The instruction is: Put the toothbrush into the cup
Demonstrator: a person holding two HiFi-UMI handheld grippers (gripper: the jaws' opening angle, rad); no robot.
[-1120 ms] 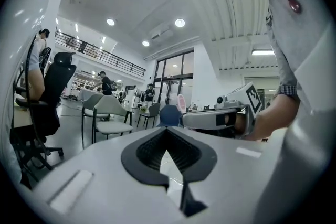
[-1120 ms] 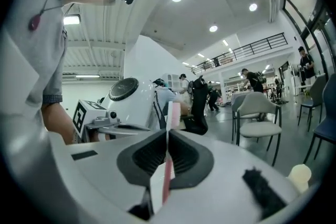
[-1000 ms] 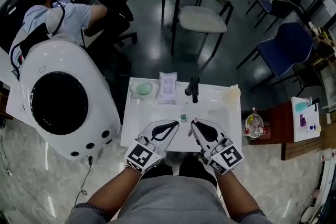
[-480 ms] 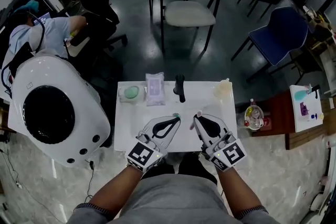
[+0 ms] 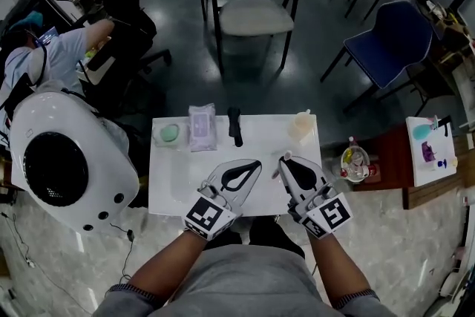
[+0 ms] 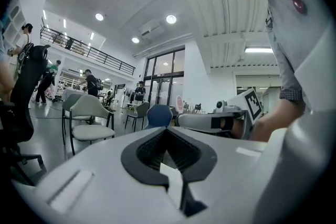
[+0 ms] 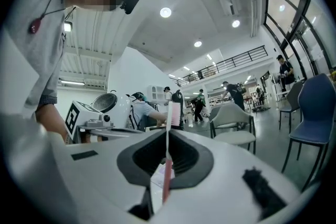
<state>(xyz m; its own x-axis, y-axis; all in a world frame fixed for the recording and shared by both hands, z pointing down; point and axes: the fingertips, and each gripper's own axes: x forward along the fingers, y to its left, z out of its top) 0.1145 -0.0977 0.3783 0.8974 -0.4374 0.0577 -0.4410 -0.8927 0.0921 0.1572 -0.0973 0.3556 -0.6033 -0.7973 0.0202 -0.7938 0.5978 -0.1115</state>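
Head view, counter: a white counter (image 5: pixel 174 185) lies straight below the person, with both forearms reaching over its near edge.
Head view, far edge: from left to right stand a green soap dish (image 5: pixel 169 133), a pale wipes pack (image 5: pixel 201 127), a black tap (image 5: pixel 235 127) and, in the far right corner, the cup (image 5: pixel 300 126), upright.
Head view, left gripper (image 5: pixel 258 162): it is held over the middle of the counter, and its two fingers curve in to meet at the tips.
Head view, right gripper (image 5: pixel 284 159): it is just beside the left one, on the near side of the cup and apart from it, with its tips together.
Head view, surroundings: a white pod (image 5: pixel 56 167) with a round black window stands left of the counter, and a beige chair (image 5: pixel 252 11) and a blue chair (image 5: pixel 390 37) stand beyond it.
Left gripper view, claw: the jaws are pressed together and the dark padded hollow behind them holds nothing.
Left gripper view, beyond: the right gripper shows at the right with its marker cube (image 6: pixel 251 105).
Right gripper view, claw: the jaws pinch the toothbrush (image 7: pixel 167 176).
Right gripper view, toothbrush: its pink handle runs up through the closed jaws, and its white head stands clear above the tips, upright in the air and outside the cup.
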